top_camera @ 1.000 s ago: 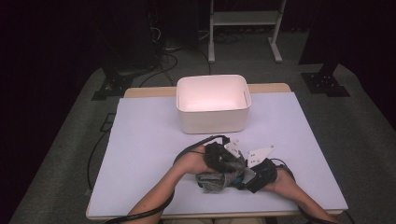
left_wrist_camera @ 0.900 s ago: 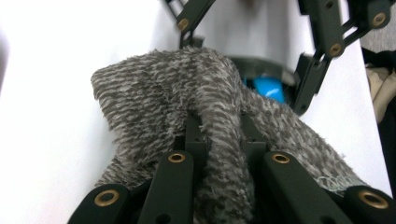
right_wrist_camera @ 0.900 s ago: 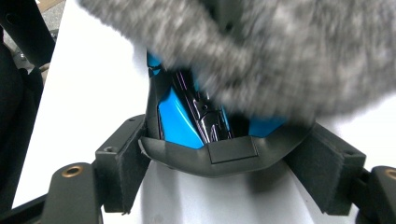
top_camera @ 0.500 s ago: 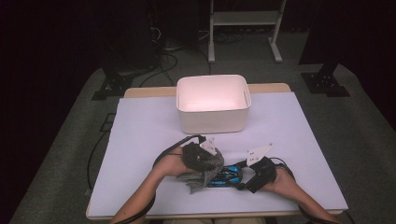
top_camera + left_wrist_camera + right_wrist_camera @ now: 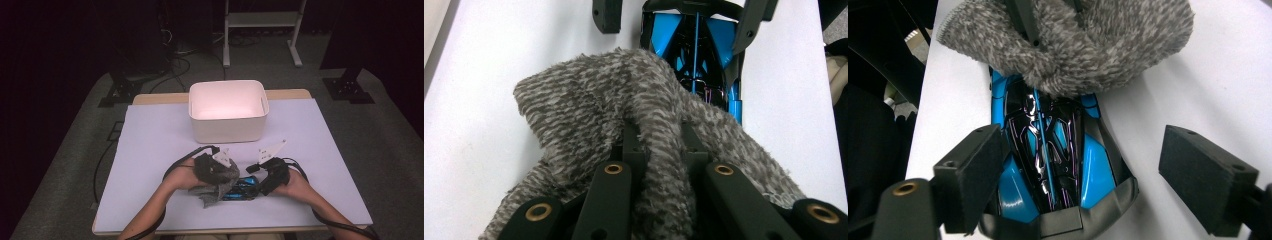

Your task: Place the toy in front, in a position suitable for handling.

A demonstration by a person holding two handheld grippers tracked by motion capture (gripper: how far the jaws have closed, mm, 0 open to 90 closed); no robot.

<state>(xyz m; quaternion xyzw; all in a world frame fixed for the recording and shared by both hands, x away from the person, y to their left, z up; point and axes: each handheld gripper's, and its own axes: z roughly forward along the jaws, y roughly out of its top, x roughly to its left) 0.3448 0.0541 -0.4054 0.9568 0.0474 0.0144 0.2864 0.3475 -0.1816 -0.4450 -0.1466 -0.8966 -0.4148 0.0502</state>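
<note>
1. Lower centre of high view: left gripper [image 5: 216, 172] clenched on cloth [image 5: 218, 186], pressed on blue toy car [image 5: 243, 187].
2. Right gripper [image 5: 264, 176] released, jaws just opened, straddling car without touching.
3. Wiping looks underway; bin [image 5: 227, 134] empty, stowing probably left.

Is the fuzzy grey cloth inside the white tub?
No, the grey cloth lies on the table by the blue toy car, well short of the white tub.
</note>
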